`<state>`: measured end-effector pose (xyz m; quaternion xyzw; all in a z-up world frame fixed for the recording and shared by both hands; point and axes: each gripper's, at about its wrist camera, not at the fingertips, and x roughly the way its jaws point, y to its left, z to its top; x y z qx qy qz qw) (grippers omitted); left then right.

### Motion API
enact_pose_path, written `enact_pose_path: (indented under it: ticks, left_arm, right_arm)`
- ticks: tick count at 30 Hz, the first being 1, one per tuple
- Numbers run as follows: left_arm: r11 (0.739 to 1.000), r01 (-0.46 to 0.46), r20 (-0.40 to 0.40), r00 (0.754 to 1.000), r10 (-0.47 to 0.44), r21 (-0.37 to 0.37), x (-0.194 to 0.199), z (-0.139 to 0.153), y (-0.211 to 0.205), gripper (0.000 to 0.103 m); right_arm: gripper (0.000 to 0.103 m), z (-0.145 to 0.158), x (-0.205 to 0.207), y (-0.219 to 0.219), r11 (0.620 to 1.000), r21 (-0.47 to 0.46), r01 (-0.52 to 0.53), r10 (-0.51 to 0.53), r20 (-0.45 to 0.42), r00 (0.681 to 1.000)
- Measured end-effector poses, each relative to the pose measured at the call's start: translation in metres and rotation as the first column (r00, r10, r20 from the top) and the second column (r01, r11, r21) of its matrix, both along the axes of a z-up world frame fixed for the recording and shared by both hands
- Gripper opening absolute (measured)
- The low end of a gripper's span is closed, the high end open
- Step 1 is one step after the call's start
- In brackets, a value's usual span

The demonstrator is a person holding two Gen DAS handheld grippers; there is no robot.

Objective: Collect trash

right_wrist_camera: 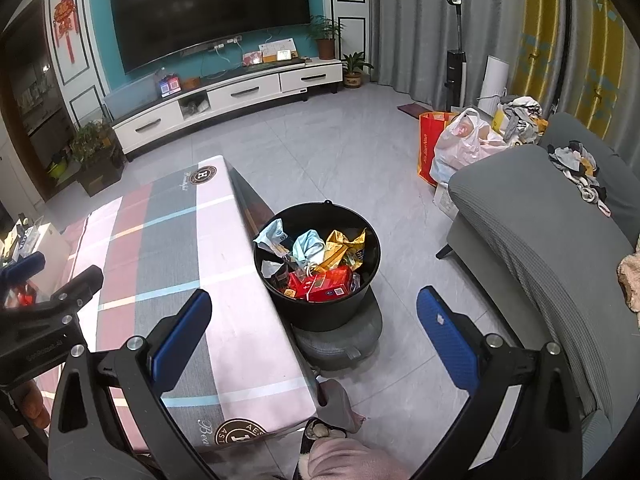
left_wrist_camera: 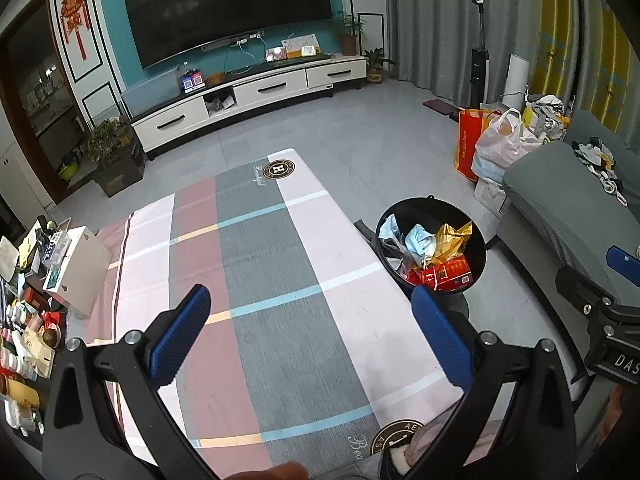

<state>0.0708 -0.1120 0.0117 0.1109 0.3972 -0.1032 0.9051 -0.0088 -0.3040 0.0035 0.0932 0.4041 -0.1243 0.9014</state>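
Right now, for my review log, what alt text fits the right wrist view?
The open, empty right gripper hovers over a black trash bucket holding a red box, gold wrapper and crumpled scraps. The bucket stands on a grey floor cushion beside a plaid-covered table, a grey sofa at right.

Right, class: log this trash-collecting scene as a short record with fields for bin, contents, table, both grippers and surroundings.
bin: black bucket on the floor beside the table, resting on a grey cushion
contents: red box, gold wrapper, pale blue wrappers
table: checked cloth, nothing lying on its visible part
left gripper: open, empty, over the table
right gripper: open, empty, facing the bucket
surroundings: grey sofa, television
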Motion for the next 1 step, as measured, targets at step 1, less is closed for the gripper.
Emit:
enact_pose_path:
  ticks: [1]
  left_arm:
    - [1.000, -0.003, -0.003, 1.000, 0.003, -0.001, 0.0004, -0.0003, 0.0006, 0.100]
  right_arm:
    - [0.100, 0.0003, 0.0001, 0.0003, 1.000, 0.000, 0.000, 0.000, 0.000, 1.000]
